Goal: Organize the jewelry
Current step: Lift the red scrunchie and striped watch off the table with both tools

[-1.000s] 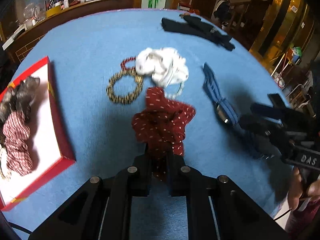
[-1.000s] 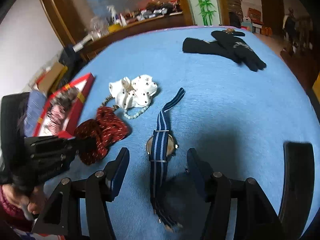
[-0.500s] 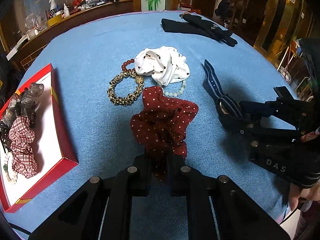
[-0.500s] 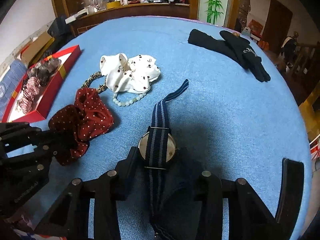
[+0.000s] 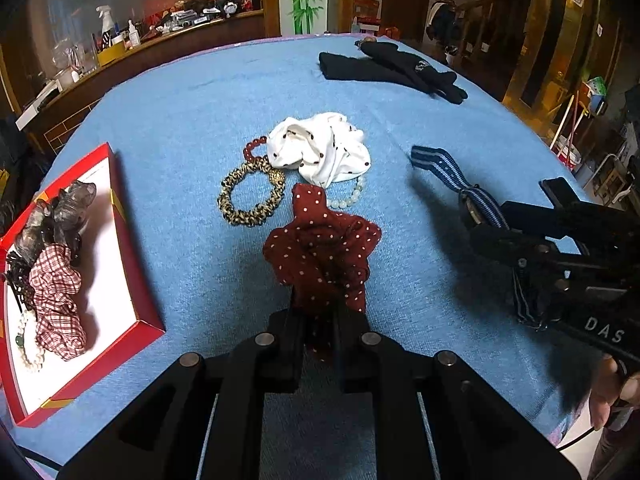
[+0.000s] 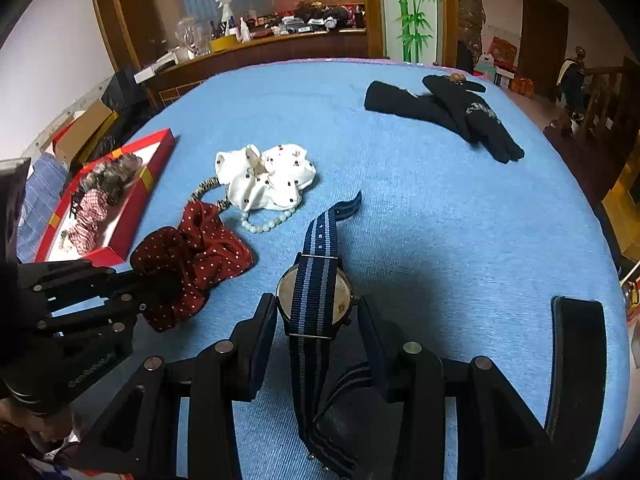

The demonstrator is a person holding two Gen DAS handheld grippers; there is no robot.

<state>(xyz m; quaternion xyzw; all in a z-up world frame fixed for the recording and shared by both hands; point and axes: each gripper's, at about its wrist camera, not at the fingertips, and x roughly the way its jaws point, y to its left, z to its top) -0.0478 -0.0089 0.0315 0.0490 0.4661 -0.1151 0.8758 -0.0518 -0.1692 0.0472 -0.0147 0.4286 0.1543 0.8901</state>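
Observation:
My left gripper (image 5: 318,320) is shut on a dark red polka-dot scrunchie (image 5: 322,248), which rests on the blue cloth; it also shows in the right wrist view (image 6: 192,256). My right gripper (image 6: 316,320) is closed in on both sides of a watch (image 6: 316,292) with a navy striped strap, its jaws touching the case. A white dotted scrunchie (image 5: 320,152), a leopard-print hair tie (image 5: 252,194), a red bead bracelet (image 5: 254,146) and a pale bead bracelet (image 5: 352,196) lie beyond. A red tray (image 5: 136,280) at the left holds a plaid scrunchie (image 5: 56,300) and other pieces.
Black gloves (image 5: 392,70) lie at the far side of the round blue table (image 5: 180,120). A wooden counter with bottles (image 5: 120,40) stands behind. The table edge (image 6: 600,240) drops off at the right.
My right gripper has come forward around the watch and narrowed until its jaws touch the case. My left gripper stays shut on the red scrunchie, barely moved.

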